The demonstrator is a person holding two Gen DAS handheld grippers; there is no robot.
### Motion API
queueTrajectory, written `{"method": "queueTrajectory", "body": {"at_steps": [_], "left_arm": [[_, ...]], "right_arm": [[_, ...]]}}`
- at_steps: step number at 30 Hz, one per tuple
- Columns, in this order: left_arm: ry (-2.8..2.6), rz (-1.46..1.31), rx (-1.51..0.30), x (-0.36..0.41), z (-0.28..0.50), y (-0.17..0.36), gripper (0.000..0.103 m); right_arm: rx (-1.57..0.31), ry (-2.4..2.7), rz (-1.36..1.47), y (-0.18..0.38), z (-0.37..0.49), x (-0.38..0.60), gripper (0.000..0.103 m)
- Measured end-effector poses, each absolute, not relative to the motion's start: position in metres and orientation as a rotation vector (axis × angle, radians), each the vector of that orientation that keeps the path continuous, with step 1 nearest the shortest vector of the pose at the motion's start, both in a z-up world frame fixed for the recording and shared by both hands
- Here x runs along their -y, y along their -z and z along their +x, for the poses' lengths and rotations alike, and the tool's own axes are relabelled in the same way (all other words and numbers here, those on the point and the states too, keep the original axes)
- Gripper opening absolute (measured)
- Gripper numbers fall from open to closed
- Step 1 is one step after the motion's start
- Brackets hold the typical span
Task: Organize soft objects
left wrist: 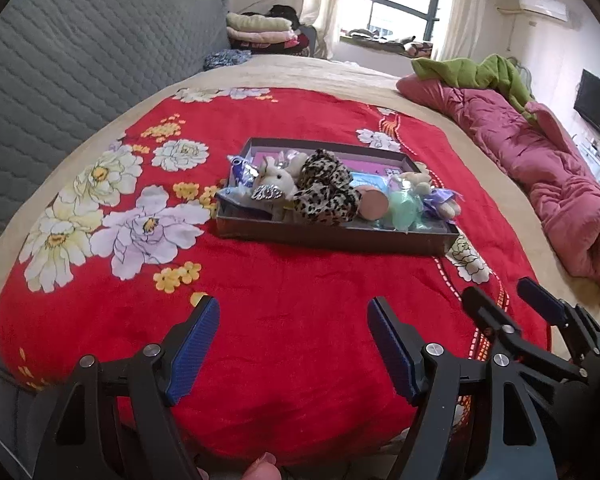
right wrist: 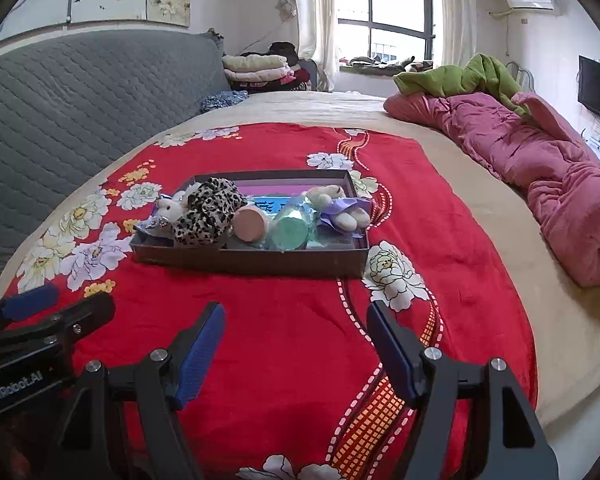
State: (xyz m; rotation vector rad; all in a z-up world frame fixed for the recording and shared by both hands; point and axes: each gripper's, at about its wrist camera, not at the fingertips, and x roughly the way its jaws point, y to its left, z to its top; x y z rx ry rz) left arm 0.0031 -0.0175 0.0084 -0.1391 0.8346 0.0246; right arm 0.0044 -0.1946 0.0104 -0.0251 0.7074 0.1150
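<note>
Sitting at twelve o'clock, well beyond both grippers, the tray (left wrist: 332, 236) holds the soft toys (right wrist: 208, 210). Left gripper (left wrist: 294, 320) and right gripper (right wrist: 296, 324) gape wide, empty.

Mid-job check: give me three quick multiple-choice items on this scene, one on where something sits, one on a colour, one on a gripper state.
1. Where does the leopard-print soft item lie?
A. on the pink quilt
B. in the shallow box
C. on the grey headboard

2. What colour is the blanket under the box?
A. red with flowers
B. plain blue
C. green stripes

3. How does the right gripper stand?
A. shut on a plush toy
B. shut on nothing
C. open, with nothing between its fingers

Answers:
1 B: it rests inside the box, beside the white plush toy.
2 A: red cloth with white and yellow flowers spreads all around the box.
3 C: the blue pads stand wide apart over bare blanket.
</note>
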Motion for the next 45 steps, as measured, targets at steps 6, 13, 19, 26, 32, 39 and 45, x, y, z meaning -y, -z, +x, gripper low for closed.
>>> {"method": "queueTrajectory", "body": {"at_steps": [6, 13, 19, 26, 32, 39, 45], "left_arm": [[-0.049, -0.150, -0.848, 0.012, 0.008, 0.000, 0.077], [-0.071, -0.152, -0.874, 0.006, 0.015, 0.014, 0.077], [-0.080, -0.152, -0.894, 0.005, 0.019, 0.024, 0.077], [-0.074, -0.140, -0.897, 0.009, 0.020, 0.026, 0.077], [-0.077, -0.136, -0.900, 0.008, 0.020, 0.026, 0.077], [-0.078, -0.136, -0.905, 0.008, 0.021, 0.028, 0.077], [-0.067, -0.151, -0.927, 0.007, 0.026, 0.036, 0.077]], "right_arm": [[-0.721, -0.131, -0.034, -0.005, 0.006, 0.192, 0.073], [-0.758, -0.138, -0.044, 0.008, 0.009, 0.187, 0.073], [-0.777, -0.139, -0.041, 0.016, 0.012, 0.186, 0.073], [-0.787, -0.140, -0.040, 0.018, 0.013, 0.186, 0.073], [-0.788, -0.135, -0.028, 0.019, 0.014, 0.188, 0.073], [-0.788, -0.135, -0.024, 0.019, 0.015, 0.189, 0.073], [-0.798, -0.133, -0.013, 0.024, 0.017, 0.190, 0.073]]}}
